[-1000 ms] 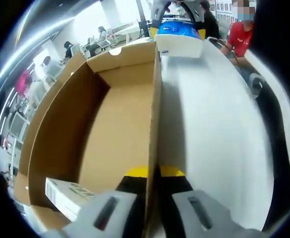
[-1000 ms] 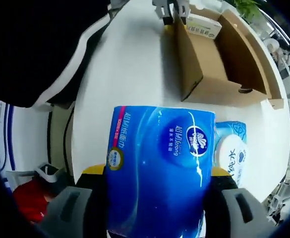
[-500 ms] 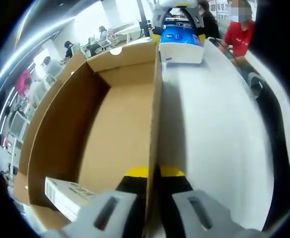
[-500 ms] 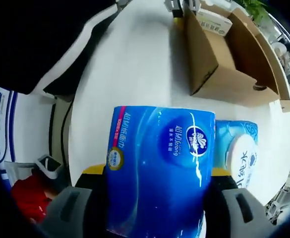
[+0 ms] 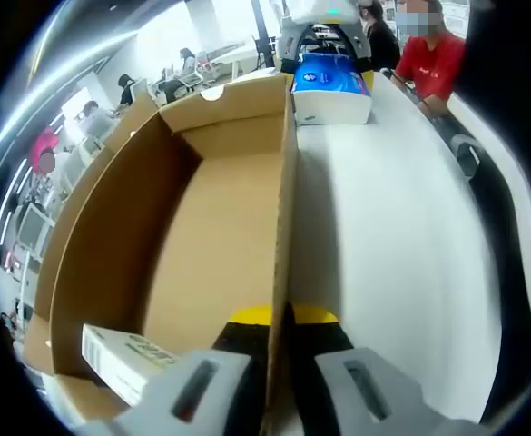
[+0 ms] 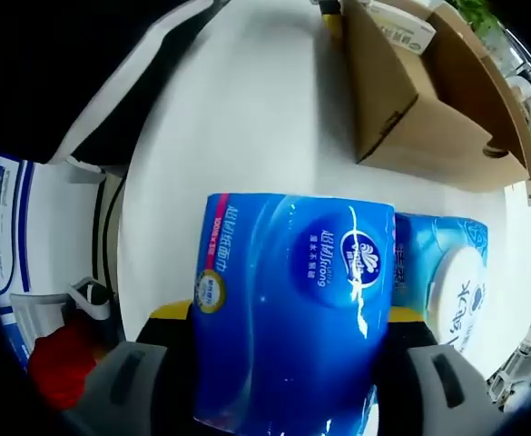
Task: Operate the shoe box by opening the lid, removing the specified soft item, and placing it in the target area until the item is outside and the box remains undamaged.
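A: While the right gripper (image 6: 288, 363) holds the blue tissue pack (image 6: 292, 309) between its fingers, low in the right gripper view, what could go wrong?

B: It hangs over the white counter (image 6: 247, 118), beside a second pack (image 6: 442, 282). Released early, it may tumble.

A: And the shoe box (image 5: 201, 245)?

B: The left gripper (image 5: 279, 363) pinches its side wall; its fingers sit narrow. Pulling could tear the cardboard.

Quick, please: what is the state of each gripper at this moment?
Left gripper: closed on the side wall of the cardboard box.
Right gripper: closed, holding the blue tissue pack.
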A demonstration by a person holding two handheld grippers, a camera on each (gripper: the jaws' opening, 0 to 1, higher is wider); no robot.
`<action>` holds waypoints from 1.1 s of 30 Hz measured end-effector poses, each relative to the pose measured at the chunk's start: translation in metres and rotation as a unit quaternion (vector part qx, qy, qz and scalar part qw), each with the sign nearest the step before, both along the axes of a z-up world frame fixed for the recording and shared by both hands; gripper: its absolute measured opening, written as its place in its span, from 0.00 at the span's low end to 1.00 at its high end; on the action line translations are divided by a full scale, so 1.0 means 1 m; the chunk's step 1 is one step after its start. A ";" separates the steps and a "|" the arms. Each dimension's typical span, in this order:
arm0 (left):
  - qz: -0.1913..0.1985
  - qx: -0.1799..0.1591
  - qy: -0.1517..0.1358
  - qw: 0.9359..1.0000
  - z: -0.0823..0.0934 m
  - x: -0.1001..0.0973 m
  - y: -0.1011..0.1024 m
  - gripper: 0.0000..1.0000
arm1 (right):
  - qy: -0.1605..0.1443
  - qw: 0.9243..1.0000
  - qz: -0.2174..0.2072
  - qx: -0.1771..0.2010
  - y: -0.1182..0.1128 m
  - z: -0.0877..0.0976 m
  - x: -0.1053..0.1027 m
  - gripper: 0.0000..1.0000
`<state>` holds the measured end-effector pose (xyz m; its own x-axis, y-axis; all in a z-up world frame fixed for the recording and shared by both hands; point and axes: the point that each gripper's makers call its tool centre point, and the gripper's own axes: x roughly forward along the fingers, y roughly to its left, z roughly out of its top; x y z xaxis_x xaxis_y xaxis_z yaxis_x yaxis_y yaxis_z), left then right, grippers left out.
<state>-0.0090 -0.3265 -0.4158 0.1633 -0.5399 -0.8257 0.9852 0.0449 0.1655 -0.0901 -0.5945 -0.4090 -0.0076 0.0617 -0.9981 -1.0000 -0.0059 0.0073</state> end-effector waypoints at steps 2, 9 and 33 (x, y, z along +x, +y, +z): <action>0.000 0.000 0.000 1.000 -0.002 0.001 0.000 0.03 | 0.001 1.000 0.005 0.001 0.000 -0.001 -0.001 0.81; 0.000 0.000 0.000 1.000 -0.005 0.001 0.000 0.03 | -0.003 1.000 0.011 -0.004 -0.004 -0.005 -0.003 0.81; -0.004 0.001 -0.004 1.000 0.001 0.000 0.000 0.03 | -0.012 0.999 -0.039 -0.007 -0.001 0.008 0.007 0.70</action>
<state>-0.0085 -0.3270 -0.4150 0.1652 -0.5398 -0.8254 0.9843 0.0371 0.1727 -0.0834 -0.5956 -0.4007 0.0196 0.0471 -0.9987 -0.9973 0.0714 -0.0162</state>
